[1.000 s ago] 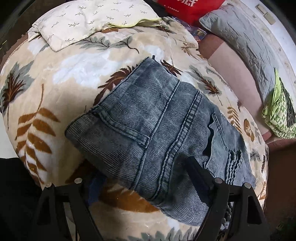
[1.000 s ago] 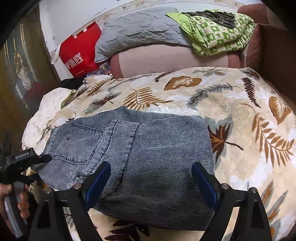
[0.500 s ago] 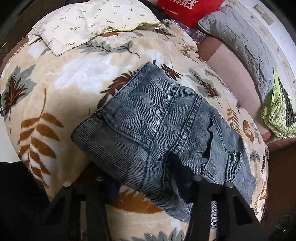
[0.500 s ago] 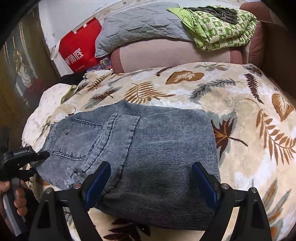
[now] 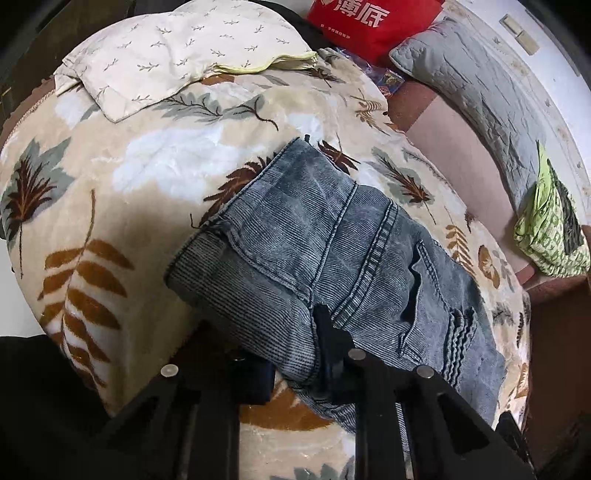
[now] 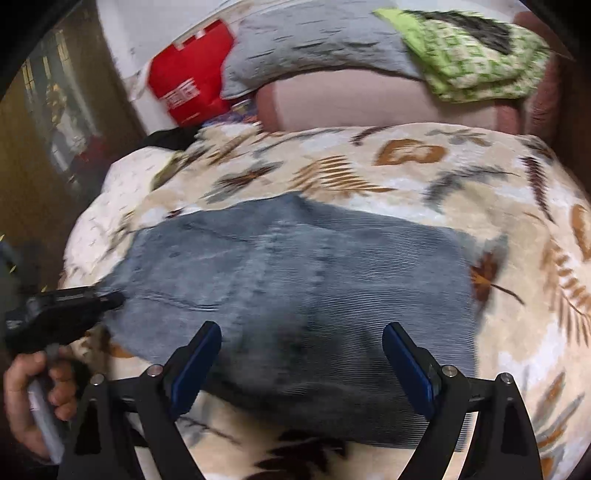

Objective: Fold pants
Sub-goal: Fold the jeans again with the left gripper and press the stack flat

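- Pants, grey-blue corduroy-like denim, lay folded into a compact bundle on the leaf-print blanket, near the blanket's front edge, closest to both wrist cameras.
- Left gripper was clamped on the near edge of the pants: one dark finger over the fabric by the double-stitched seam, the other tucked under the fold.
- In the right wrist view, the same left gripper touched the pants at their left edge, with the person's left hand on its handle.
- Right gripper was spread wide, its blue pads on either side of the near hem of the pants; nothing was pinched between them. Whether the pads touched the cloth could not be told; this view was motion-blurred.
- A back pocket and a ribbed patch showed on the part of the pants toward the right of the left wrist view.
- Cream pillow with a sprig print lay on the far end of the blanket, well apart from the pants.
- Beyond the blanket: red bag, grey quilted pillow and green patterned cloth, all clear of the pants.
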A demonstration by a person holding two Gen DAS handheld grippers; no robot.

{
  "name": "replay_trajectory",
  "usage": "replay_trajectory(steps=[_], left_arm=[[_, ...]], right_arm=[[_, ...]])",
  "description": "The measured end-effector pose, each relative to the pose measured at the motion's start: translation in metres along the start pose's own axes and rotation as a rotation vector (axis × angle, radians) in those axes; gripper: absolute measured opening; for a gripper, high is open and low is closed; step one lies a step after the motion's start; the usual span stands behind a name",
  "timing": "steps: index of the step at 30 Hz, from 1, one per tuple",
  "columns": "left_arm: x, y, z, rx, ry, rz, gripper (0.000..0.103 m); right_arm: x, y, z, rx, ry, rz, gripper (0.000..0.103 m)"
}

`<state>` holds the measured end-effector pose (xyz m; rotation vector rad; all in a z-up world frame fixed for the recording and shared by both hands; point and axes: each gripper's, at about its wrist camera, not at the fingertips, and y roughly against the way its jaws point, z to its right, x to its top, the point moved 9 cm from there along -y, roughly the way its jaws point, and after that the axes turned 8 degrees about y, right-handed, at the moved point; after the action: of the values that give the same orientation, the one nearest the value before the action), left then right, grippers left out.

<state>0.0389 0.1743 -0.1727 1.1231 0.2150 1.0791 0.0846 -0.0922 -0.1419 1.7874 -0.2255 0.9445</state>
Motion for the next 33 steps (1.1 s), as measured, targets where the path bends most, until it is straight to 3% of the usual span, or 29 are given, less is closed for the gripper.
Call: replay_trajectory(steps=[8,11,13,14,18,21,28,33], left_arm=[[-0.001,-0.001,-0.003,-0.025,0.002,-0.014,0.020],[-0.001,-0.001,-0.003,-0.026,0.002,-0.013,0.020],[-0.001,-0.001,-0.003,-0.025,-0.001,-0.015,0.020],[-0.001,-0.001,-0.002,-0.024,-0.004,-0.015,0.020],[-0.001,-0.001,-0.002,-0.020,-0.012,-0.012,0.020],[-0.001,0.000,-0.002,-0.017,-0.011,-0.007,0.020],[0.000,0.010,0.007,0.010,-0.037,0.030,0.019],[0.006,0.035,0.040,0.021,-0.118,0.114,0.018]], right_arm=[[0.062,-0.043,-0.058,-0.073,0.252,-0.138,0.091],[0.065,-0.085,-0.066,-0.151,0.369,-0.250,0.091],[0.041,-0.123,-0.066,-0.207,0.482,-0.420,0.091],[0.032,-0.132,-0.066,-0.211,0.507,-0.462,0.091],[0.049,-0.103,-0.056,-0.113,0.326,-0.346,0.091],[0.050,-0.069,-0.031,-0.114,0.248,-0.269,0.091],[0.001,-0.007,0.043,-0.085,0.050,-0.177,0.091],[-0.019,0.032,0.103,-0.087,-0.159,-0.056,0.091]])
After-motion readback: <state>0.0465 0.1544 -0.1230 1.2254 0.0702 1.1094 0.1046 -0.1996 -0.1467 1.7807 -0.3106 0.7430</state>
